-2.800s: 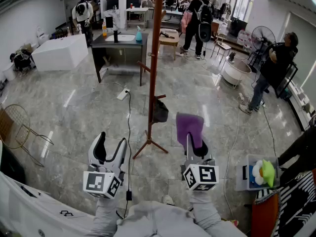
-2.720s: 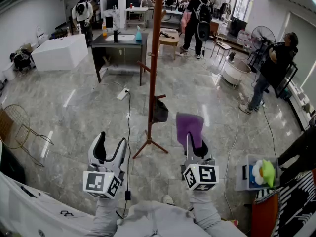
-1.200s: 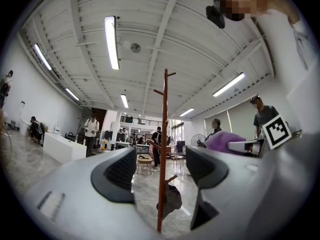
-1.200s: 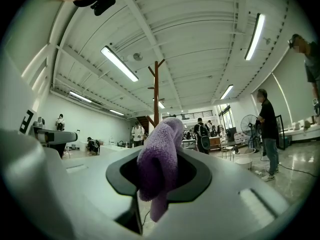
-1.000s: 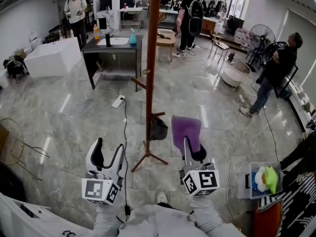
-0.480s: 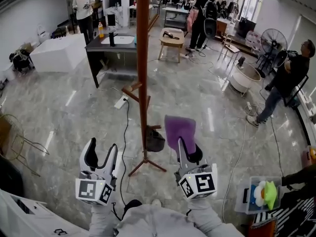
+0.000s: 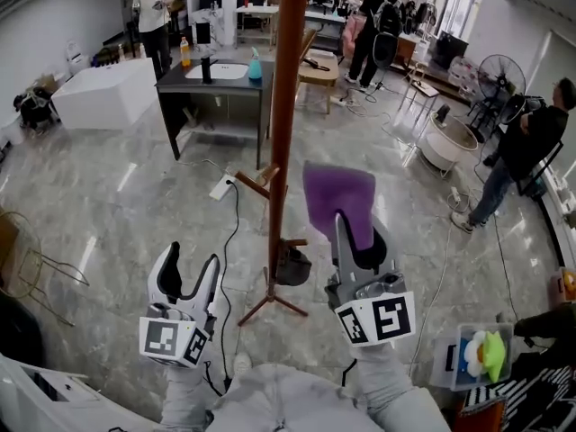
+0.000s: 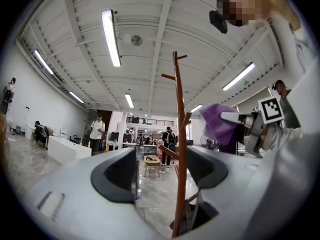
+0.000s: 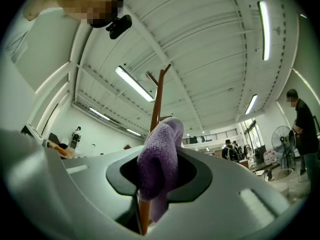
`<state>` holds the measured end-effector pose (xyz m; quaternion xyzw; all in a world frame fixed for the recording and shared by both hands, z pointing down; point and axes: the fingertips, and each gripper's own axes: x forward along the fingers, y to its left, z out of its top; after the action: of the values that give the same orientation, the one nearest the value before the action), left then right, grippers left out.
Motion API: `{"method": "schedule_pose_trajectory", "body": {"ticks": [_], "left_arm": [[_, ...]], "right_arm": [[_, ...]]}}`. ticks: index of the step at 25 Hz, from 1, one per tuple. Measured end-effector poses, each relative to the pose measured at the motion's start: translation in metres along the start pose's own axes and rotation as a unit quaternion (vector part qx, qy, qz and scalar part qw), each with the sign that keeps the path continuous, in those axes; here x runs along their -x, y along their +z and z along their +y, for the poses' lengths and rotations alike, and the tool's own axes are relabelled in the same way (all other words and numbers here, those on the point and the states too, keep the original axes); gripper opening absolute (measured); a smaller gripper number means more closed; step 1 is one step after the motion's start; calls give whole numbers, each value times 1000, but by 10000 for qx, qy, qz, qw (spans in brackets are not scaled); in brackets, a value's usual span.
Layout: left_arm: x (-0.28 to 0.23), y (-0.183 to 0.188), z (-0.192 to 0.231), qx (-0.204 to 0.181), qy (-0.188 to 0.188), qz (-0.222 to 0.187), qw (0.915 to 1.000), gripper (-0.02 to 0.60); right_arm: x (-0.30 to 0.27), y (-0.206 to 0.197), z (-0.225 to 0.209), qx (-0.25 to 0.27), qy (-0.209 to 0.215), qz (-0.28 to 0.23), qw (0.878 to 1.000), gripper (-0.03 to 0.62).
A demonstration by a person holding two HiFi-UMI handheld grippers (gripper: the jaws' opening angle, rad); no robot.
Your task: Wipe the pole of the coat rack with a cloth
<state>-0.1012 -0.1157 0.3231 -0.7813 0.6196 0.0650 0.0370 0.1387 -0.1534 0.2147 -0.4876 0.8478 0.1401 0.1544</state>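
Observation:
The brown wooden coat rack pole (image 7: 286, 106) stands on the marble floor just ahead, its legs at the floor (image 7: 268, 300). My right gripper (image 7: 358, 232) is shut on a purple cloth (image 7: 337, 194), which it holds upright just right of the pole and apart from it. In the right gripper view the cloth (image 9: 160, 159) fills the gap between the jaws, and the pole (image 9: 157, 96) rises behind it. My left gripper (image 7: 193, 259) is open and empty, lower and left of the pole. The left gripper view shows the pole (image 8: 180, 149) past its jaws and the cloth (image 8: 219, 124) at the right.
A dark bag (image 7: 292, 265) hangs low on the rack. A black cable (image 7: 229, 232) runs across the floor left of the base. Behind are a dark table (image 7: 216, 77), a white block (image 7: 103, 93), a fan (image 7: 490, 70) and several people. A bin (image 7: 475, 354) sits at the right.
My right gripper has risen with the purple cloth and come closer to the pole. The pole now stands nearer and more central. The left gripper stays low and open.

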Motion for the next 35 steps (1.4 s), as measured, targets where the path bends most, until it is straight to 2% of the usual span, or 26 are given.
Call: {"method": "schedule_pose_trajectory", "body": {"ticks": [6,9,13,17,20,26,30,35], "left_arm": [[-17,5,25,-19,-155,-35,9999,337],[-24,4,33,-1,-221,-69,9997,337],[-35,-2,39,75,-291,-51,9995,337],[-39,-7,44,119,-325,-17,9994,337],[-40,-10,49,154,-308,13,9994,337],[-42,-18,43,193,-391,115,9990,337],[-44,-23,38,204,-439,173,9987,337],[-47,-28,36,223,-454,230,9985,337]], "right_arm": [[-59,69,24,858,233,-915,9918,86],[-84,88,33,1328,333,-1118,9843,86],[-119,83,41,2137,490,-987,9707,86],[-138,55,43,2751,457,-417,9594,86],[-140,31,36,2833,363,76,9583,86],[-128,-12,33,2861,458,658,9548,86],[-117,-37,32,2806,564,903,9539,86],[-110,-59,27,2547,587,1109,9588,86]]}}
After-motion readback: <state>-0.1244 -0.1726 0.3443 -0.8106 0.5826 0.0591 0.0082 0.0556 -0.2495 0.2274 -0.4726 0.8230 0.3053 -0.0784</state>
